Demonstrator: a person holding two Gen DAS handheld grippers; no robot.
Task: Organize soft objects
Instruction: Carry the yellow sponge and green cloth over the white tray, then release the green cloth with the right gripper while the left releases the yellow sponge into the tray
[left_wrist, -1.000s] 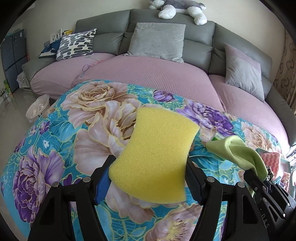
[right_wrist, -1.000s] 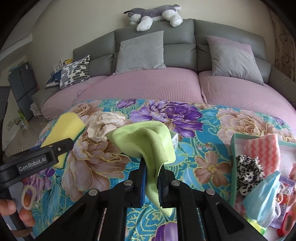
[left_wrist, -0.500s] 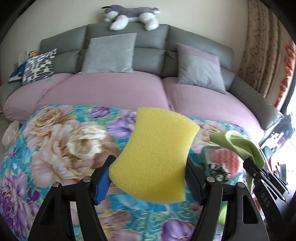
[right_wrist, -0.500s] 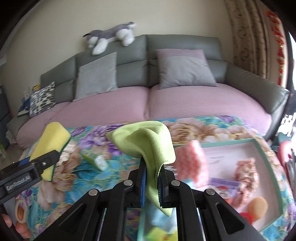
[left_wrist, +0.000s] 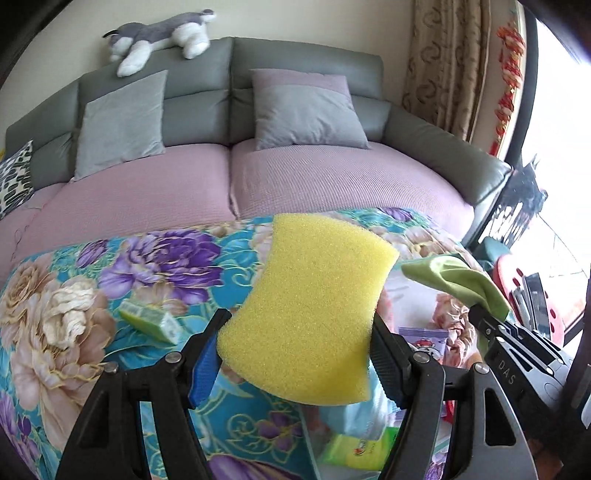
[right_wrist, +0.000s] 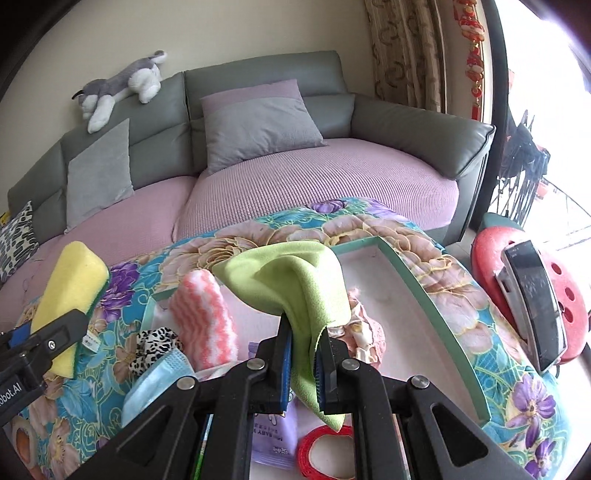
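Above the floral-covered worktop (right_wrist: 461, 280), the left claw (left_wrist: 295, 354) grips a yellow sponge (left_wrist: 310, 314) and the right claw (right_wrist: 306, 365) pinches a green cloth (right_wrist: 295, 280) over the green-rimmed tray (right_wrist: 436, 299): carrying step, so next lower and release both inside.

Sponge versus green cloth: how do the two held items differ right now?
The sponge is a thick yellow block that keeps its shape; the green cloth is thin and droops in folds. The sponge holds the left tongs wide apart; the cloth lets the right tongs close nearly together. Both are gripped and lifted off the floral blanket.
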